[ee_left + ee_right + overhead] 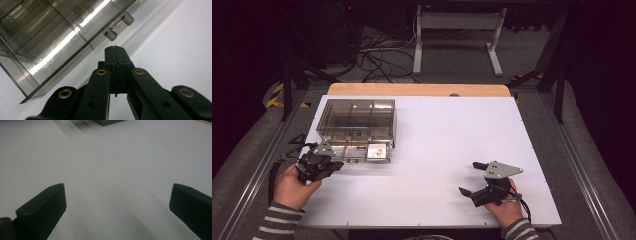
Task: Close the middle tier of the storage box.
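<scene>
One clear drawer box (358, 127); left hand-held gripper (334, 165) closed empty, right hand-held gripper (472, 178) spread wide.

- No text, label, brand name or number is legible in any of the pictures.
- A small printed patch sits on the front of the smoky clear plastic box (358, 125) in the high view, but it is too small and blurred to make out.
- Yellow-and-black hazard stripes (275, 95) mark the floor left of the table; they carry no words.
</scene>
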The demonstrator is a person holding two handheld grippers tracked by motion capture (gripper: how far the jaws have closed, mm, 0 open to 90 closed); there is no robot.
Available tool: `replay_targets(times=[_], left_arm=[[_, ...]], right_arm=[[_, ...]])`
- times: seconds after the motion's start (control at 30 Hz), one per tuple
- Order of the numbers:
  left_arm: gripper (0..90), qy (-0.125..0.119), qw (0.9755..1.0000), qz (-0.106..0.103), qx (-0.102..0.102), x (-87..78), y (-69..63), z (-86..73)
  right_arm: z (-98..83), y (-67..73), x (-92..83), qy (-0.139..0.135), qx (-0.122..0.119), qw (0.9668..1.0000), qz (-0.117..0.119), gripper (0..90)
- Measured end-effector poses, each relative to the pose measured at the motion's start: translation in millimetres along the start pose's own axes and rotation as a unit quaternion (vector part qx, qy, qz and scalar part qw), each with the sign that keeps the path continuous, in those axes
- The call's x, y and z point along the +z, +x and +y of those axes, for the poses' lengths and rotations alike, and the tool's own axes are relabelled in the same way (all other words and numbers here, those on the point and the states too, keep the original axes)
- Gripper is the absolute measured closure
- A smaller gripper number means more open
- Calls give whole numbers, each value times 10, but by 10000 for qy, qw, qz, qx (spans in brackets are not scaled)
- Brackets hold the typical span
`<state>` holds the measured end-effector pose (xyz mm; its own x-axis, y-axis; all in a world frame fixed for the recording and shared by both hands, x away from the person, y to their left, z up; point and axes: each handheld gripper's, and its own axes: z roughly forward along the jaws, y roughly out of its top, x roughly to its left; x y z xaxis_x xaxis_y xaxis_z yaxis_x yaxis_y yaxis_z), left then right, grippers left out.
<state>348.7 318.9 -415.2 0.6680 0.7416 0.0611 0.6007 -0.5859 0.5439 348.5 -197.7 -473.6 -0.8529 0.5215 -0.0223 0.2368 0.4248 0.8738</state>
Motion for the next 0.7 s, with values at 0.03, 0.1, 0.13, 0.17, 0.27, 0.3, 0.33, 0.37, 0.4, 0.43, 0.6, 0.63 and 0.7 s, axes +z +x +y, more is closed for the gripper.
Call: replay_targets(times=[0.03, 0.1, 0.13, 0.17, 0.27, 0.3, 0.33, 0.37, 0.4, 0.43, 0.6, 0.63, 0.7], left_arm=[[899, -4, 10000, -9, -60, 9, 5, 0], [899, -3, 9999, -12, -140, 25, 16, -1], [899, -5, 9999, 1, -169, 33, 21, -2], [899, 13, 9998, -3, -201, 40, 28, -2], [899, 28, 9996, 22, -284, 65, 40, -2], [899, 21, 9995, 37, -308, 73, 44, 0], [899, -5, 9993, 45, -365, 85, 43, 1], [899, -1, 9993, 71, -370, 93, 49, 3], [899, -15, 9991, 102, -406, 103, 52, 6], [899, -17, 9989, 114, -447, 113, 52, 9], [899, -40, 9985, 123, -531, 128, 52, 13], [899, -44, 9985, 149, -516, 129, 52, 15], [899, -51, 9986, 139, -514, 135, 50, 16]], right_arm=[[0, 0, 0, -1, -5, 10000, -1, 16], [0, 1, 0, 3, -5, 10000, -1, 16], [0, 1, 0, 1, -7, 10000, -2, 16], [1, 1, -1, 6, -12, 10000, -3, 16], [0, 1, 0, 9, -21, 10000, -5, 16], [1, 1, 1, 6, -25, 10000, -5, 16], [1, 2, 0, 8, -25, 10000, -3, 16], [1, 2, 1, 9, -23, 10000, -2, 16], [1, 1, 1, 6, -27, 10000, -4, 16], [1, 2, 1, 8, -25, 10000, -4, 16], [0, 2, 1, 12, -28, 10000, -8, 16], [0, 2, 2, 10, -32, 10000, -10, 16], [1, 2, 2, 14, -38, 10000, -8, 16]])
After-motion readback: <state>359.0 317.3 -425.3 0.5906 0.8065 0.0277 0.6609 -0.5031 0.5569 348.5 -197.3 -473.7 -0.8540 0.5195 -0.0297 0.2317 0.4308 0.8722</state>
